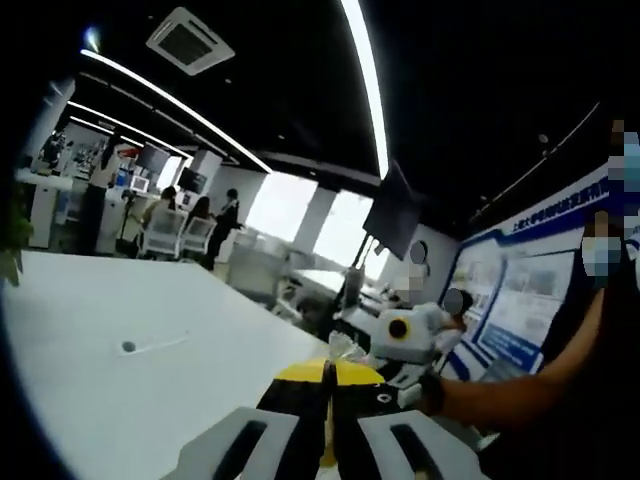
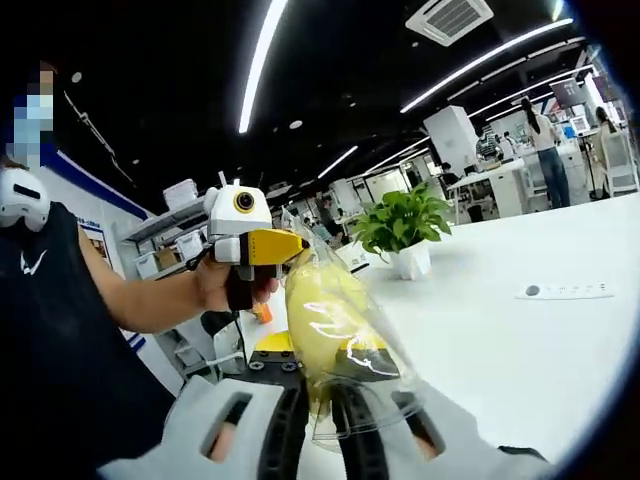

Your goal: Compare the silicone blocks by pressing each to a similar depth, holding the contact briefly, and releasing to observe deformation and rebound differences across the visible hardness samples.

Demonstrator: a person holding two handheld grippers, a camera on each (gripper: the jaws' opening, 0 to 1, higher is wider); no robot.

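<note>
A clear plastic bag point(image 2: 335, 300) with a soft yellow silicone block point(image 2: 320, 310) inside stands upright between the jaws of my right gripper point(image 2: 322, 362), which is shut on its lower part. My left gripper point(image 2: 250, 240), held by a hand point(image 2: 225, 285), comes in from the left, and its yellow tip touches the bag's top edge. In the left gripper view my left gripper point(image 1: 328, 372) has its jaws pressed together, with crinkled clear plastic point(image 1: 342, 346) right at the tips. The right gripper point(image 1: 405, 335) faces it just beyond.
A large white table point(image 2: 540, 350) lies under both grippers. On it are a potted plant point(image 2: 405, 235) and a flat socket strip point(image 2: 565, 291). The person's forearm point(image 1: 520, 385) reaches in from the right. Desks, chairs and people point(image 1: 225, 225) stand far behind.
</note>
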